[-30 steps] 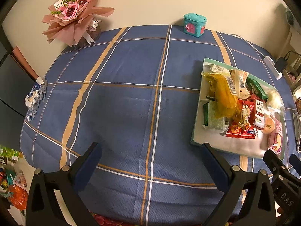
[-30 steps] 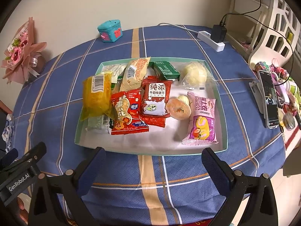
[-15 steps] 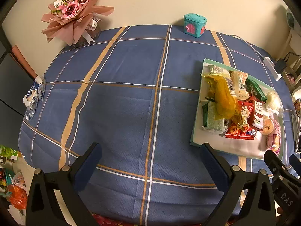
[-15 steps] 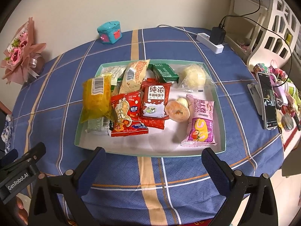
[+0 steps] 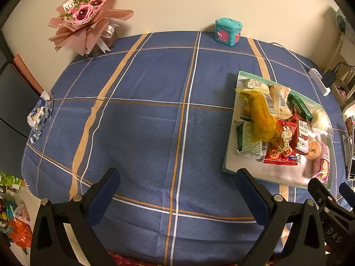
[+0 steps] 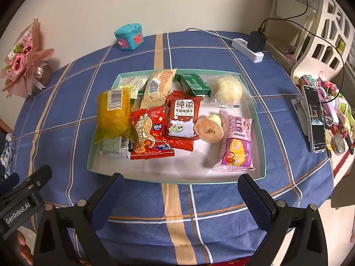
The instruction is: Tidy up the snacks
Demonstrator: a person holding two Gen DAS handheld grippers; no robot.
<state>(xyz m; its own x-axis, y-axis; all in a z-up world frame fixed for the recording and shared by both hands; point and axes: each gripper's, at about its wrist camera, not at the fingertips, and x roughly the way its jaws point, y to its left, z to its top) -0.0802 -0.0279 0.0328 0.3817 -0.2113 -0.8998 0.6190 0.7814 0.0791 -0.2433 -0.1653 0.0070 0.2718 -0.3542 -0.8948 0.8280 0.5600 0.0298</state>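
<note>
left gripper (image 5: 177, 190): wide open, empty, over bare tablecloth (image 5: 144, 122), left of tray
right gripper (image 6: 180, 190): wide open, empty, just off tray's near edge
tray (image 6: 177, 179): on table, right side
snacks: piled in tray; yellow bag (image 6: 113, 113) overhangs left rim, pink pack (image 6: 238, 141) at right

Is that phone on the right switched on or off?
On. The phone stands propped by the table's edge, and its screen shows a lit picture in the right wrist view.
</note>
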